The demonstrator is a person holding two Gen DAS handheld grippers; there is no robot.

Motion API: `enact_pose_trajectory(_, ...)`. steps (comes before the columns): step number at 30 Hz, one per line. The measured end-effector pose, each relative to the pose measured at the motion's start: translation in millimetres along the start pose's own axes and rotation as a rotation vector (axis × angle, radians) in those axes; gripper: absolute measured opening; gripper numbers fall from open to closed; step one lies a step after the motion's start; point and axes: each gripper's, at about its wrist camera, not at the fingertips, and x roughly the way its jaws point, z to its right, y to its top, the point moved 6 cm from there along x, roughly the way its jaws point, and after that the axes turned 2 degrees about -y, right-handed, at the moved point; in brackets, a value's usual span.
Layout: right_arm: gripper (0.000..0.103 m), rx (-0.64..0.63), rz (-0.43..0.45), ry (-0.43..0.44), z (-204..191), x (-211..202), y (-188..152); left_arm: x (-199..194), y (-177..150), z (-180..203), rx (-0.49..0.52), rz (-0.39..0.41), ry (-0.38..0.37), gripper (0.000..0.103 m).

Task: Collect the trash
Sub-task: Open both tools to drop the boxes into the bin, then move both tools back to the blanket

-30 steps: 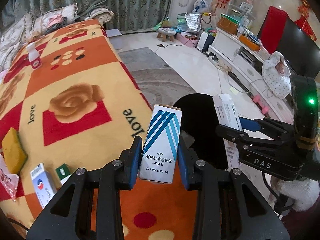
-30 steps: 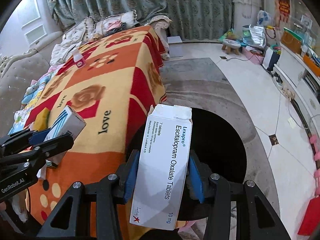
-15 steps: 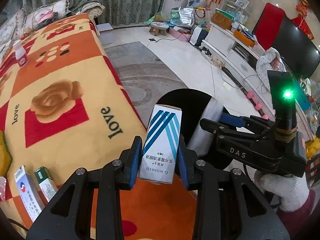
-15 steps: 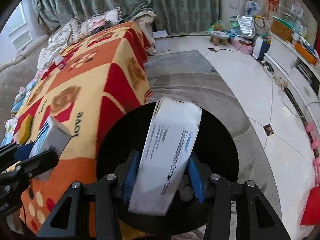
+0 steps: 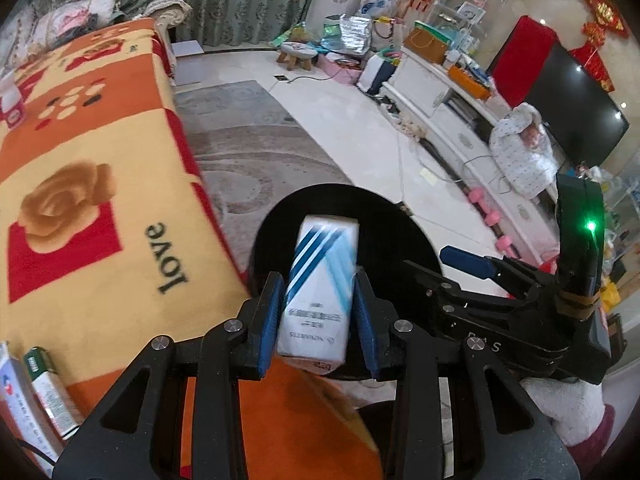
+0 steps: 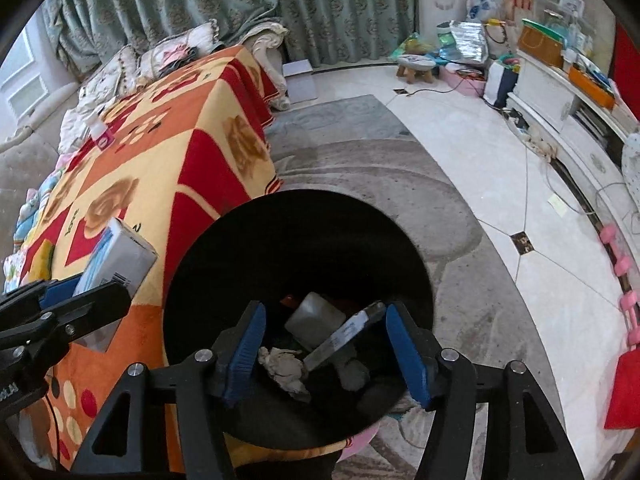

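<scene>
A white box with blue stripes [image 5: 320,288] stands between the fingers of my left gripper [image 5: 318,320], over the mouth of the black round bin [image 5: 276,224]. The jaws are opening and the box looks blurred and loose, with a thin gap at the right pad. From the right wrist view the same box [image 6: 116,260] still sits in the left gripper [image 6: 80,292]. My right gripper [image 6: 324,352] hangs over the bin [image 6: 200,264], its jaws opening with nothing between them. The long white tablet box [image 6: 344,332] lies inside the bin among crumpled paper and other trash.
An orange, yellow and red blanket [image 5: 100,152] covers the surface left of the bin. It bears two small boxes [image 5: 44,388] near its front edge and a small bottle [image 5: 12,104] far back. A grey rug, tiled floor and a white TV cabinet [image 5: 440,104] lie to the right.
My right gripper has opened and its long white tablet box has dropped into the bin. Both grippers have moved forward over the bin. The striped box has gone blurred between slightly wider left fingers.
</scene>
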Motion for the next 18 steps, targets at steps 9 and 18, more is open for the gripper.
enact_pose_trajectory(9,0.066,0.007,0.002,-0.002,1,-4,0,-7,-7,-1,-0.007,-0.001,0.012,0.059)
enact_pose_trajectory(18,0.067,-0.03,0.004,0.028,-24,-7,-3,-34,-16,-25,-0.023,0.024,0.144,0.059)
